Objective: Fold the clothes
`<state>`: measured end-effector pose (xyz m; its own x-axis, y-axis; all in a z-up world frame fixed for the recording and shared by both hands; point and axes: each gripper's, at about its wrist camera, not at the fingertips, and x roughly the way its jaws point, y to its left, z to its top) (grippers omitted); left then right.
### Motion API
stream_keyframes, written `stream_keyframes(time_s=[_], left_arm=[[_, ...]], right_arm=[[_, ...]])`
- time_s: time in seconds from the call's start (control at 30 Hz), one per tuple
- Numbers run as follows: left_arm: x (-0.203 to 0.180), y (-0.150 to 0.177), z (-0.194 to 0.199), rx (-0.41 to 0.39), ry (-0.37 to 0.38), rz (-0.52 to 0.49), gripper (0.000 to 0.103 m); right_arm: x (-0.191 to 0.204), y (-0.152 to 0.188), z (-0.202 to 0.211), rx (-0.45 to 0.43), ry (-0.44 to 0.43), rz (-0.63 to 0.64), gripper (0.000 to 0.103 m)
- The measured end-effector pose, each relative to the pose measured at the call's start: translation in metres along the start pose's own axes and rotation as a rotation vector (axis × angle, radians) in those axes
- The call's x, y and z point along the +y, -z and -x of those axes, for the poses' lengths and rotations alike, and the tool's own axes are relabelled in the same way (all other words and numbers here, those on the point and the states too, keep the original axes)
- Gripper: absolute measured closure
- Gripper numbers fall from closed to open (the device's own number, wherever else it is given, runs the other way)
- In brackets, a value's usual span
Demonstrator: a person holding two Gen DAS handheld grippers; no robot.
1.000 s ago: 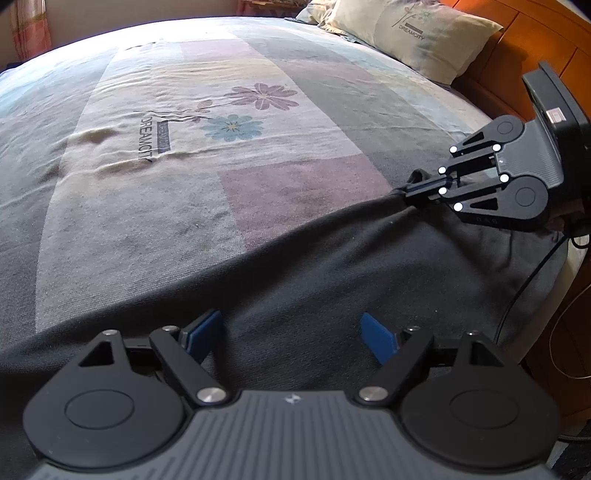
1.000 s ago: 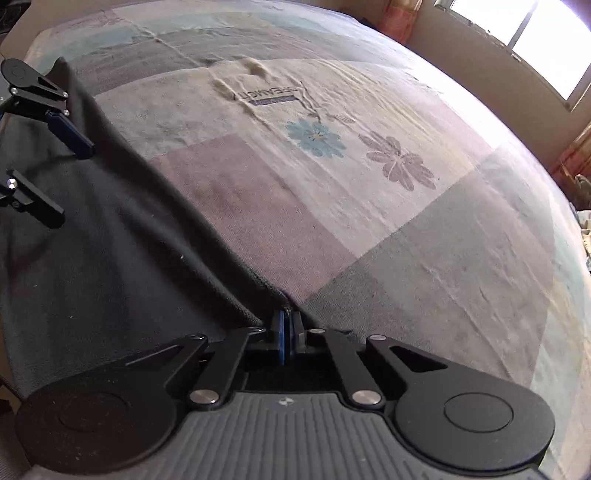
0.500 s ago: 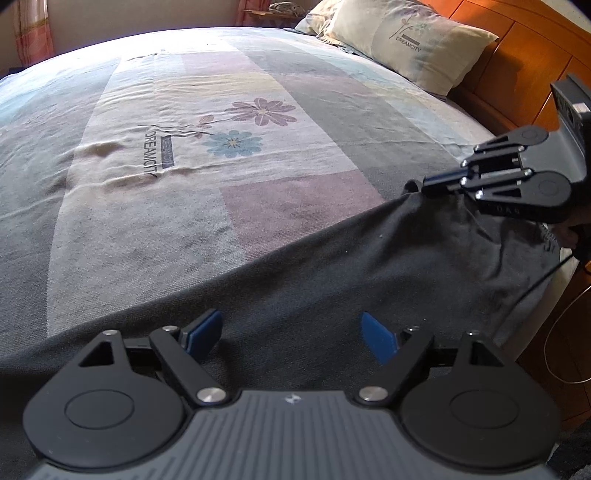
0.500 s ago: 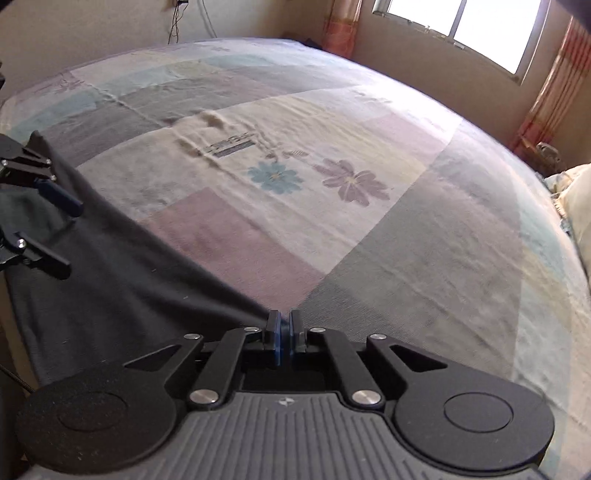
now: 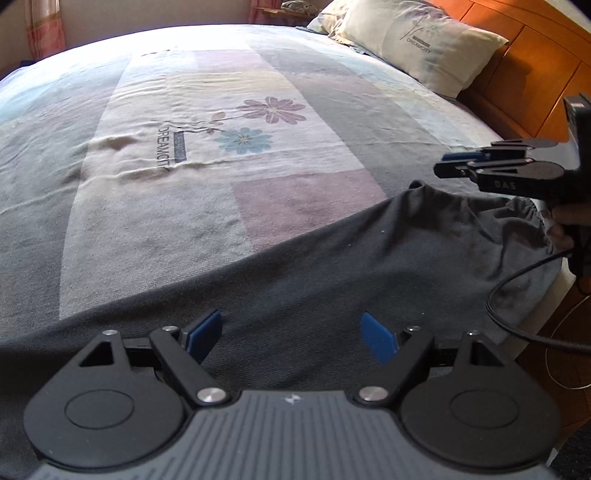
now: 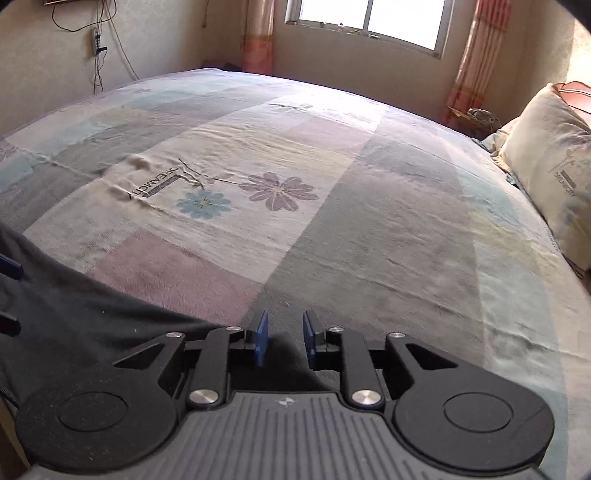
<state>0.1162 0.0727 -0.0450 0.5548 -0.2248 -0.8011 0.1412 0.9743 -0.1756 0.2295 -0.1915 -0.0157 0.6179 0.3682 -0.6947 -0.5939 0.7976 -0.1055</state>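
Observation:
A dark grey garment lies spread along the near edge of the bed, its far edge running diagonally across the sheet. My left gripper hovers open just above it, nothing between its blue pads. In the left wrist view my right gripper shows side-on at the right, just above a raised corner of the cloth. In its own view the right gripper stands slightly open, with the garment lying below and to the left. One left fingertip shows at that view's left edge.
The patchwork flowered bed sheet stretches ahead. A pillow leans on the orange wooden headboard. A black cable hangs off the bed's right side near a hand. A window and curtains lie beyond.
The right gripper was shut on the garment's corner, lifted it, then opened; the corner has dropped onto the bed. The left gripper has stayed open over the cloth.

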Motion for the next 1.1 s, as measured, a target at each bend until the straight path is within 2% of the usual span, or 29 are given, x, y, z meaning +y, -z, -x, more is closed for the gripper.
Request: stream_keyframes(time_s=[0.13,0.2,0.3,0.4,0.47,0.53,0.63,0.7,0.77,0.8,0.9,0.93,0.97,1.1], left_arm=[[-0.008,0.001,-0.006,0.013,0.038,-0.001,0.020],[-0.009,0.004,-0.013,0.034,0.052,0.019,0.020],[-0.003,0.015,-0.019,0.036,0.015,0.037,0.020],[-0.006,0.013,-0.011,0.055,-0.043,0.074,0.020],[-0.014,0.011,-0.002,0.038,-0.054,0.048,0.020],[-0.022,0.010,0.000,0.041,-0.048,0.028,0.020],[-0.033,0.011,-0.003,0.059,-0.051,0.010,0.020],[-0.033,0.016,-0.007,0.075,-0.063,0.020,0.020],[-0.031,0.022,-0.011,0.092,-0.095,0.030,0.019],[-0.028,0.026,-0.011,0.101,-0.127,0.034,0.019],[-0.020,0.032,-0.004,0.104,-0.188,0.052,0.020],[-0.019,0.031,-0.002,0.105,-0.190,0.060,0.020],[-0.021,0.030,0.001,0.100,-0.189,0.061,0.020],[-0.044,0.024,0.004,0.049,-0.134,0.011,0.020]], right_arm=[[-0.016,0.046,0.024,0.077,0.038,-0.080,0.073],[-0.025,0.072,0.032,0.113,0.054,-0.146,0.063],[-0.041,0.111,0.042,0.166,0.093,-0.238,0.058],[-0.057,0.131,0.064,0.154,0.129,-0.298,0.054],[-0.064,0.135,0.076,0.130,0.167,-0.308,0.053],[-0.074,0.134,0.085,0.069,0.172,-0.319,0.052],[-0.086,0.129,0.078,-0.016,0.182,-0.329,0.041],[-0.097,0.131,0.064,-0.001,0.186,-0.352,0.041],[-0.111,0.139,0.056,0.058,0.225,-0.359,0.043],[-0.116,0.143,0.061,0.062,0.214,-0.367,0.047],[-0.129,0.153,0.075,0.073,0.193,-0.385,0.051],[-0.124,0.151,0.081,0.076,0.214,-0.378,0.049],[-0.116,0.147,0.086,0.072,0.224,-0.366,0.041],[-0.073,0.130,0.094,0.006,0.095,-0.318,0.034]])
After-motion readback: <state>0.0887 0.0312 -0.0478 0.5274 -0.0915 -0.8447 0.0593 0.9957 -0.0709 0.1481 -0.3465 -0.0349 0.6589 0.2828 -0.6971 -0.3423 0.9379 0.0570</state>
